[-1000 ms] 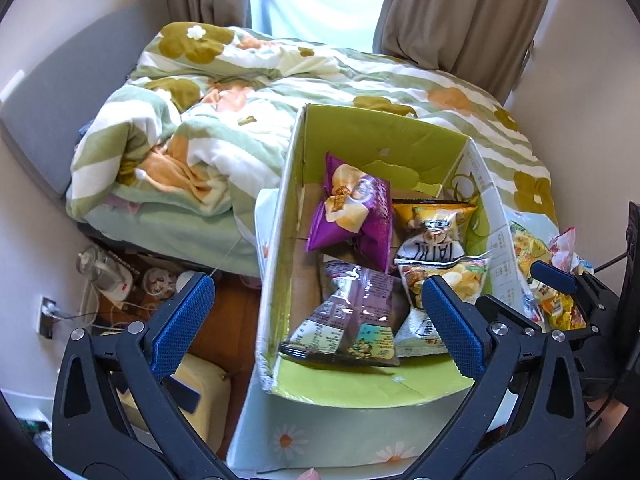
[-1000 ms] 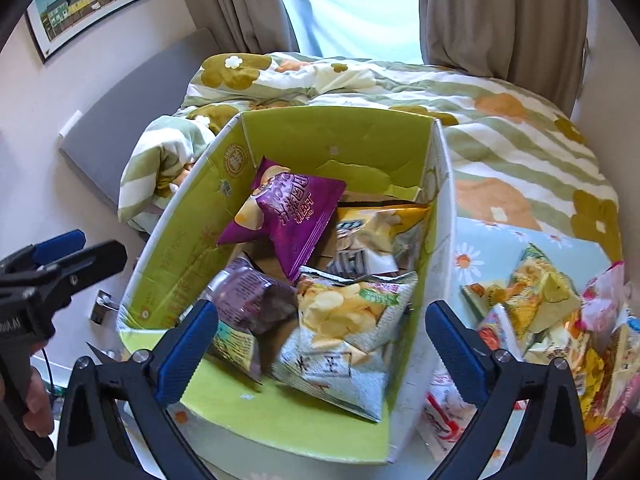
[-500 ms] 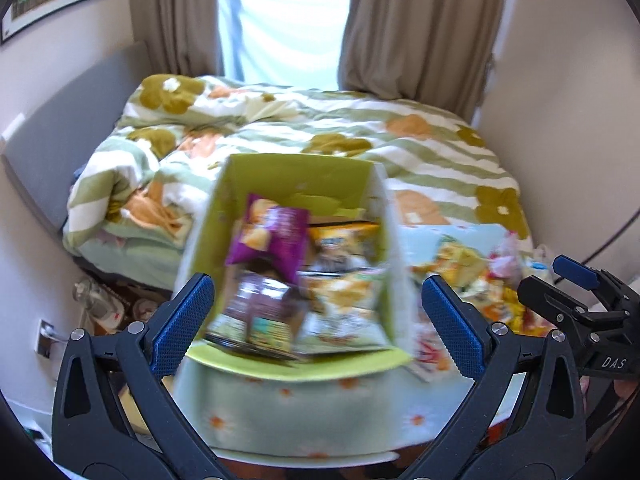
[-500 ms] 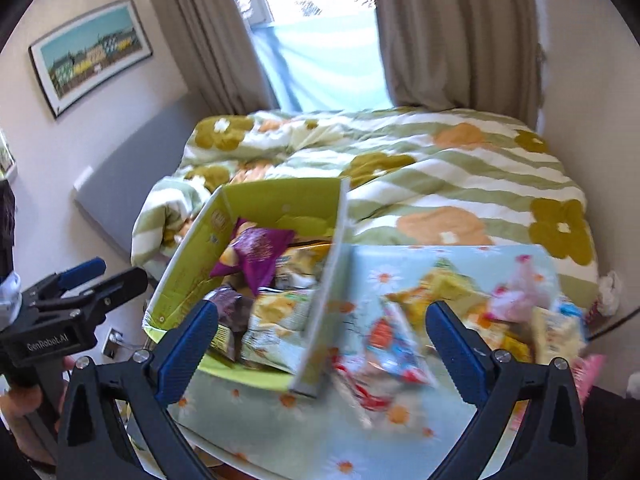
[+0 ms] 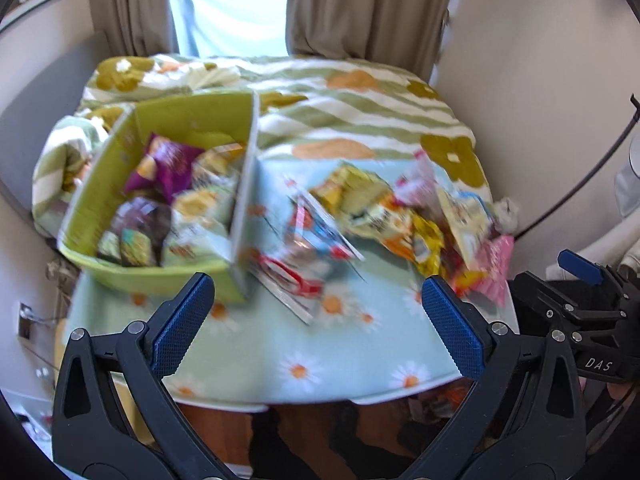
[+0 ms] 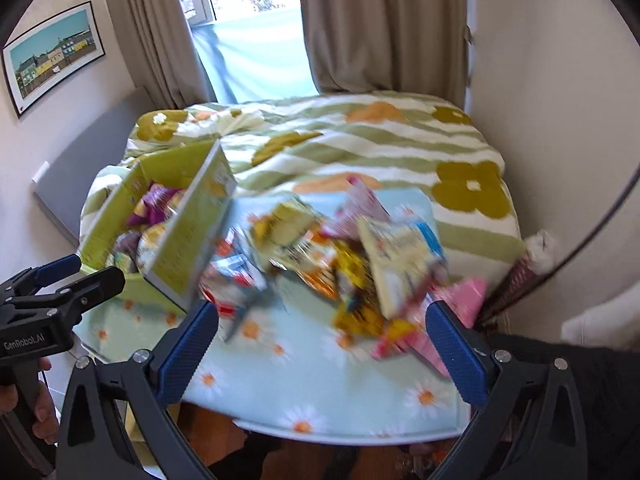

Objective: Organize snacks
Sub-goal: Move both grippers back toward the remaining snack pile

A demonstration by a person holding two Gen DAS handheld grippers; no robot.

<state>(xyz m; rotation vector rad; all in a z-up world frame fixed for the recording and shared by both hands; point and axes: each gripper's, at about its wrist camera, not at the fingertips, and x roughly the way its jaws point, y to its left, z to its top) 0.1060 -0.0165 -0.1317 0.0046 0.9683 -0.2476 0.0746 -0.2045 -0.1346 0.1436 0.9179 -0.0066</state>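
Observation:
A green cardboard box (image 5: 104,184) (image 6: 188,232) stands at the table's left, holding several snack bags, among them a purple one (image 5: 168,164). A loose pile of snack bags (image 5: 400,212) (image 6: 352,252) lies on the table's right half. My left gripper (image 5: 316,316) is open and empty, above the table's near edge. My right gripper (image 6: 320,340) is open and empty, near the front of the pile. Each gripper shows in the other's view, the right one (image 5: 580,276) and the left one (image 6: 60,280). Both views are blurred.
The table wears a pale blue daisy cloth (image 5: 304,360) (image 6: 320,396). Behind it is a bed with a green floral quilt (image 5: 360,92) (image 6: 360,136), then curtains and a window. Walls close in on the right. Wooden floor lies below the table's front edge.
Both grippers have pulled back and up from over the box and swung right. The whole table and the loose pile have come into view. Both stay open and empty.

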